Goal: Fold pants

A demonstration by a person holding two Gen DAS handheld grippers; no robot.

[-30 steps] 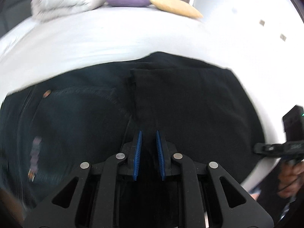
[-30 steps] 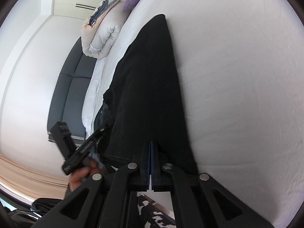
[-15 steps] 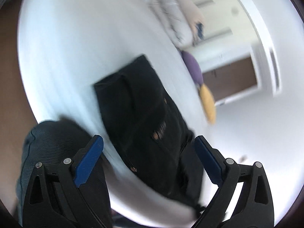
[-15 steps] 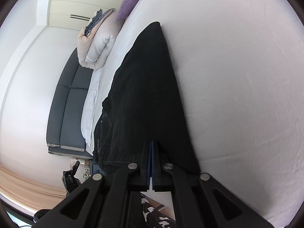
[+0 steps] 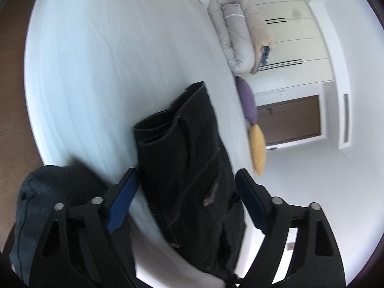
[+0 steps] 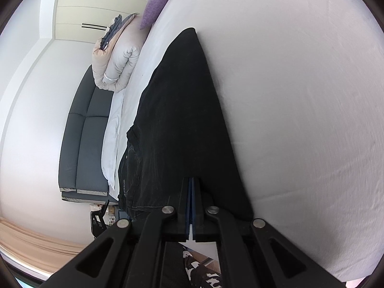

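Observation:
Black pants (image 5: 192,168) lie folded lengthwise on the white bed (image 5: 96,72), with the hems at the far end. My left gripper (image 5: 187,192) is open and empty, held above the near part of the pants with its blue pads wide apart. In the right wrist view the pants (image 6: 182,120) stretch away from me along the bed (image 6: 300,96). My right gripper (image 6: 192,187) is shut on the near edge of the pants.
A rolled grey duvet (image 5: 240,28), a purple cushion (image 5: 247,100) and a yellow cushion (image 5: 258,153) lie at the bed's far side. A dark sofa (image 6: 81,144) stands beyond the bed. A dark blue knee (image 5: 48,204) is at lower left.
My left gripper let go of the pants, opened wide and swung back and round to look along them. My right gripper stayed shut on the pants edge and barely moved.

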